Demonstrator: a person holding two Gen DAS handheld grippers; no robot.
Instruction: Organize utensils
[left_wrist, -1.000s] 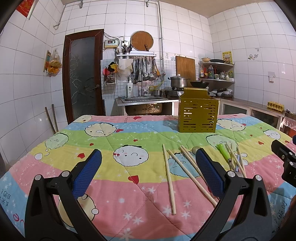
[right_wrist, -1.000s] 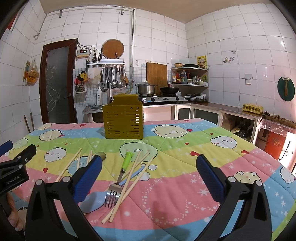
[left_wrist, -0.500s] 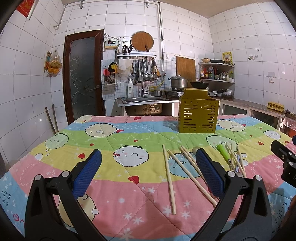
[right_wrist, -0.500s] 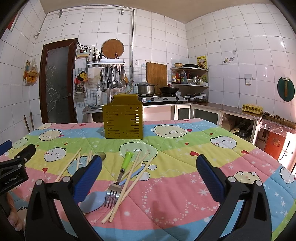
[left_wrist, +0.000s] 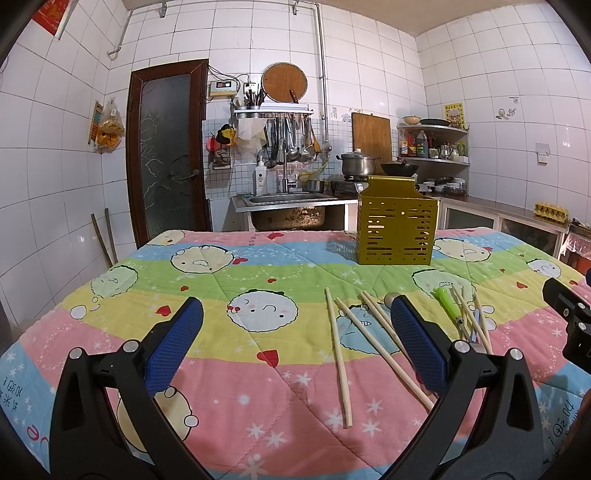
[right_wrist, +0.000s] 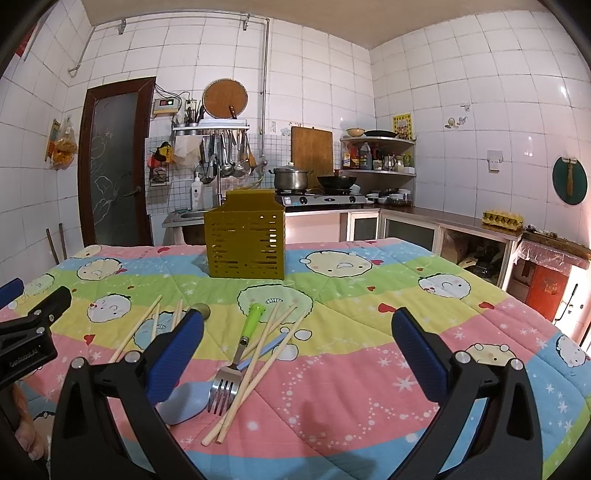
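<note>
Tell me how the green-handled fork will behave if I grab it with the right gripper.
The fork looks stiff, probably metal tines on a plastic handle, so it should not flex. Chopsticks lie crossed against it, so lifting it will likely drag or roll them. The soft quilt may let the right gripper press down around the handle.

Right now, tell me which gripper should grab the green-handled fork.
Right. The green-handled fork lies just ahead of the open right gripper, near its left finger. For the left gripper, it lies beyond its right finger.
</note>
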